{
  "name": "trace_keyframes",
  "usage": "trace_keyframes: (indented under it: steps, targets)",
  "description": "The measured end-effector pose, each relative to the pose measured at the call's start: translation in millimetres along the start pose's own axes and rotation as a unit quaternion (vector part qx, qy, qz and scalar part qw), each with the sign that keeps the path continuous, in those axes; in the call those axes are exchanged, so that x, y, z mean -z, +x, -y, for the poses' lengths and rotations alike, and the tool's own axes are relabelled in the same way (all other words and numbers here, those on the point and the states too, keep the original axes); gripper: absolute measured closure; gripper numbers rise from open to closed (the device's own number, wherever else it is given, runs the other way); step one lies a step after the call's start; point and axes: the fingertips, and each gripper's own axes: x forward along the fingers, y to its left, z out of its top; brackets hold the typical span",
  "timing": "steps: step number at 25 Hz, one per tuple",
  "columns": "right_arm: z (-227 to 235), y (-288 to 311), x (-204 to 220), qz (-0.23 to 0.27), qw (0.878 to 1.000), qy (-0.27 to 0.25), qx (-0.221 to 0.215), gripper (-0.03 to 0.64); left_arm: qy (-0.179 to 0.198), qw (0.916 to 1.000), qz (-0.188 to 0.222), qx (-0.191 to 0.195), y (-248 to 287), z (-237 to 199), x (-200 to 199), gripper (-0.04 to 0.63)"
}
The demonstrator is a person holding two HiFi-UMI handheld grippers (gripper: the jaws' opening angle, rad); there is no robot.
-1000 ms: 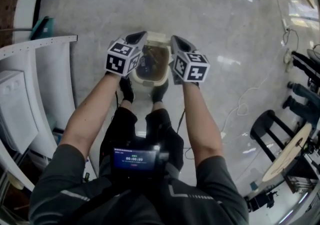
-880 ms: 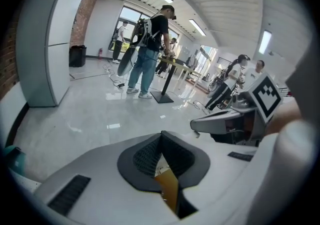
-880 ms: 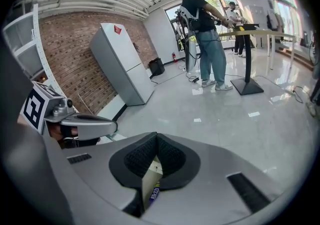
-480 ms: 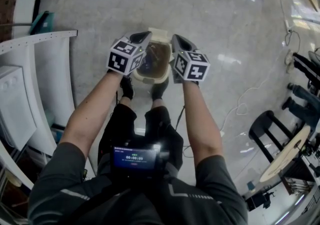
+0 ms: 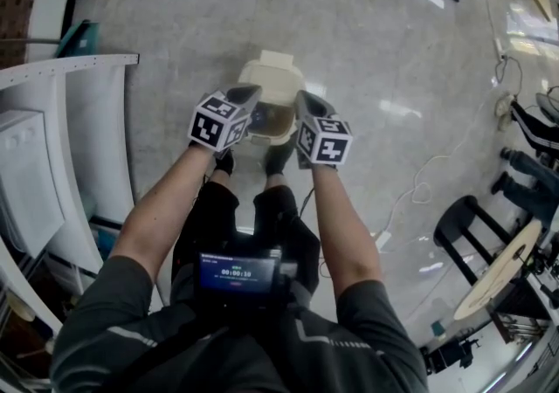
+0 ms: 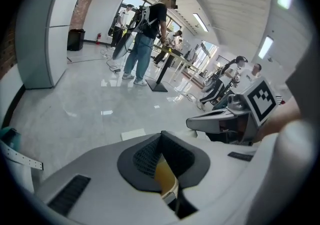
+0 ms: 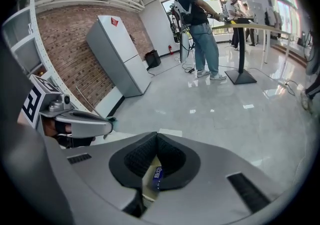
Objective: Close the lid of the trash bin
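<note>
Trash bin lid prob. part-open, on floor.

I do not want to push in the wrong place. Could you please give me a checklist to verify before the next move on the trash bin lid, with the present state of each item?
1. Lid fully down: not ok. A brown opening shows between the two grippers in the head view.
2. Left gripper free to push: ok. Its jaws are together, on nothing.
3. Right gripper free to push: ok. Its jaws are together, on nothing.
4. Either gripper touching the lid: cannot tell.
5. Shoes clear of the trash bin: cannot tell. They stand right at its near side.
</note>
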Motion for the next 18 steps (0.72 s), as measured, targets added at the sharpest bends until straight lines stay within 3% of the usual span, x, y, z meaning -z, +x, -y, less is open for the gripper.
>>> trace_keyframes:
  steps: [8,13,18]
  targets:
    - [-3,-5,76,-0.036,0.999,0.007,0.013,0.606,-0.019,0.9982,-0.057,0.002,4,15,77,0.598]
    - [-2,4,117,-0.065,0.998,0.018,0.017,0.606,-0.005,0.9963,-0.080,-0.032,12,10,124,0.598]
    - [2,19,152,-0.099,0.995,0.022,0.022,0.606,-0.036,0.9939,-0.098,-0.037,25,5,162,0.598]
